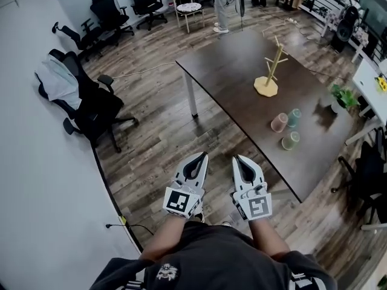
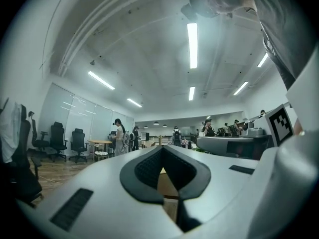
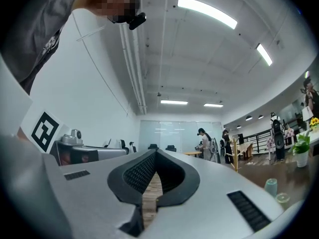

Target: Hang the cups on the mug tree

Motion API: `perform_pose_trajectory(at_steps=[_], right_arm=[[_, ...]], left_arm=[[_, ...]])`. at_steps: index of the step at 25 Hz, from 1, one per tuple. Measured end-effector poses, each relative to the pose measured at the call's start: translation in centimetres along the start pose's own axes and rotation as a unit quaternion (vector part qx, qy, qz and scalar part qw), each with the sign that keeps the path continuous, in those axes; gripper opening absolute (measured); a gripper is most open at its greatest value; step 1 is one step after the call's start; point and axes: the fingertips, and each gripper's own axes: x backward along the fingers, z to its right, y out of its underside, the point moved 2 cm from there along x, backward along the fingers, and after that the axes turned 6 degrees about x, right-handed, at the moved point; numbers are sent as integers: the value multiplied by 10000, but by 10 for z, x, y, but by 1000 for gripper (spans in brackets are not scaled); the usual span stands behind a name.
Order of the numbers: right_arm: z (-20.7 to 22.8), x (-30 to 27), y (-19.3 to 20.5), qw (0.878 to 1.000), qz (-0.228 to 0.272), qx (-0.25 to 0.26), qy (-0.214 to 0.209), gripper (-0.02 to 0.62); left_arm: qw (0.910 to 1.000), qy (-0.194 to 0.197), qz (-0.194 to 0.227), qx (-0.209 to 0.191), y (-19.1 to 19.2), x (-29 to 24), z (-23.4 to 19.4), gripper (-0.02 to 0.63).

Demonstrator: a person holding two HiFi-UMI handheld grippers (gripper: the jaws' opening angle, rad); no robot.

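A wooden mug tree point(image 1: 266, 71) stands bare on the dark table point(image 1: 236, 71). Nearer me on the table sit three cups: a pink one point(image 1: 279, 122), a blue-green one point(image 1: 294, 117) and a pale green one point(image 1: 290, 140). My left gripper point(image 1: 202, 156) and right gripper point(image 1: 237, 159) hover side by side over the wooden floor, short of the table's near corner. Both are shut with nothing in them. The right gripper view shows the tree point(image 3: 234, 156) and two cups point(image 3: 270, 185) far off to the right of its jaws point(image 3: 156, 152). The left gripper point(image 2: 162, 148) looks across the room.
Black office chairs point(image 1: 91, 104) stand along the white wall at left, one draped with a light jacket. A white table leg point(image 1: 191, 95) stands at the table's left edge. A potted plant point(image 1: 340, 96) sits on the table's right side. People stand at the far end point(image 1: 222, 5).
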Motion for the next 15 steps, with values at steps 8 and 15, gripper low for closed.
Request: perform_pose_trajectory(at_steps=[8, 15], right_arm=[[3, -70, 18, 9990, -189, -22, 399, 23], [5, -107, 25, 9962, -379, 110, 775, 23]], left_arm=[[9994, 332, -106, 35, -2, -37, -65, 8], [9973, 709, -180, 74, 0, -58, -100, 8]])
